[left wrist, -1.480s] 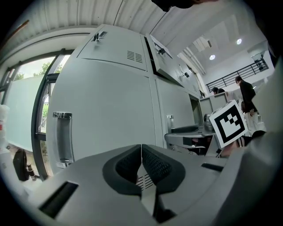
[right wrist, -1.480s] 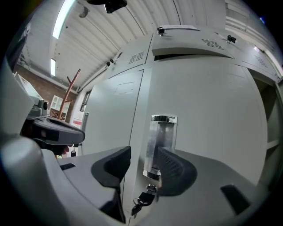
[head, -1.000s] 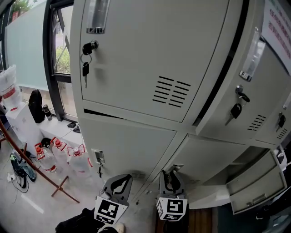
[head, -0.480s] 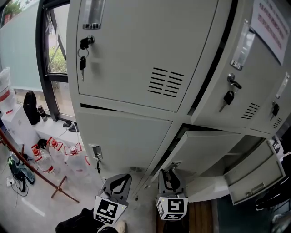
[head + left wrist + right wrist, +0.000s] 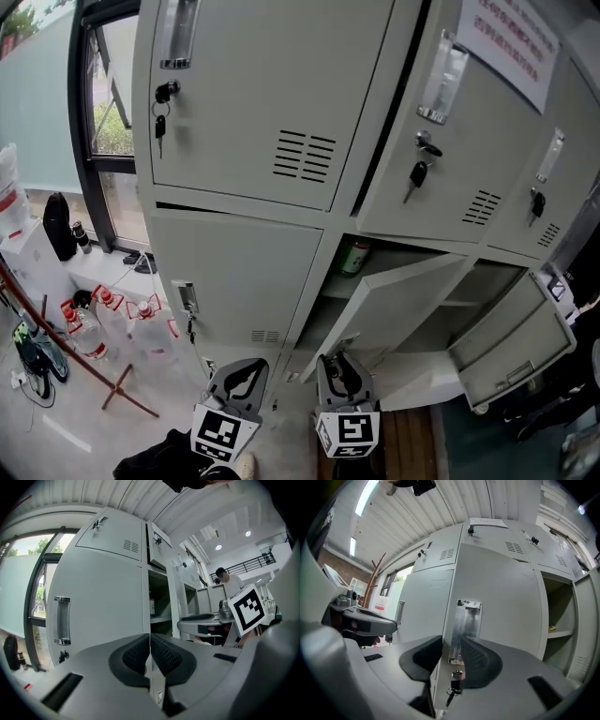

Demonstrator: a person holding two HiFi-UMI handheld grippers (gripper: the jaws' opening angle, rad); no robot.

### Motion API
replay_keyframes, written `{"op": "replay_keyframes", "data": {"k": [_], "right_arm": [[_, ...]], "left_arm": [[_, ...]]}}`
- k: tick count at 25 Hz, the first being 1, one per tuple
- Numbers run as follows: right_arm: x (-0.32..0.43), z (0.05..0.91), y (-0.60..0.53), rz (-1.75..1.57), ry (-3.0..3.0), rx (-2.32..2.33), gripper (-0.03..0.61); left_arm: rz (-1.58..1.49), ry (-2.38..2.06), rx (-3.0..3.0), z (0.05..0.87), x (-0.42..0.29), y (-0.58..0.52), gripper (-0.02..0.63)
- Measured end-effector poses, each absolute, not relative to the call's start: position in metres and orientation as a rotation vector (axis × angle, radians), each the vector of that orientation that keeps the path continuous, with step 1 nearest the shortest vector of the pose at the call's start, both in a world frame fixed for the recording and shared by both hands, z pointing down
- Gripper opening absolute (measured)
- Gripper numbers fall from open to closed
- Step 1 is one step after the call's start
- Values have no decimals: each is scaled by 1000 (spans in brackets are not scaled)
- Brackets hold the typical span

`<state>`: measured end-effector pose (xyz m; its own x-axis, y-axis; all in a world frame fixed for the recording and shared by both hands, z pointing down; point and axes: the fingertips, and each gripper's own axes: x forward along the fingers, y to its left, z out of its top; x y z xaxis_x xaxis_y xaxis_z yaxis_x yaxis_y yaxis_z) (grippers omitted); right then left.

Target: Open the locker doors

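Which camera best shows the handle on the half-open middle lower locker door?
The right gripper view: the metal handle sits centre frame, close up, keys below. The head view sees that door from above, handle barely showing; the left gripper view misses it.

A workplace locker area in an open, industrial-style office: grey steel lockers (image 5: 234, 84) with keys fill the head view, with a window (image 5: 111, 122) upper left, water bottles (image 5: 92, 330) lower left, and a ribbed ceiling (image 5: 140, 494) above.

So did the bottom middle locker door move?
Yes. The bottom middle door has swung outward, away from the closed door on its left, opening a gap that shows a green bottle.
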<state>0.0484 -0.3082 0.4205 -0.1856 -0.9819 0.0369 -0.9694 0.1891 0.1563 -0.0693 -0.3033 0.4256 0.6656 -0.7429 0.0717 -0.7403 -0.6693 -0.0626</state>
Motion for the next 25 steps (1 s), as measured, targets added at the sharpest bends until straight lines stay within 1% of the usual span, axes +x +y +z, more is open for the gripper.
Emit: {"op": "replay_keyframes", "data": {"k": [8,15,25], "right_arm": [[68,421,-259,-170,-2335,1905,138],[88,421,-222,-186,-2319,1904,118],[118,423,-182,-172,-2256,1975,108]], "left_arm": [[-153,1281,-2822,423,-47,-252,26],[-153,1297,-2806,421,-35,-210,26],[-143,1261,-2809,417,-16,-172,26]]}}
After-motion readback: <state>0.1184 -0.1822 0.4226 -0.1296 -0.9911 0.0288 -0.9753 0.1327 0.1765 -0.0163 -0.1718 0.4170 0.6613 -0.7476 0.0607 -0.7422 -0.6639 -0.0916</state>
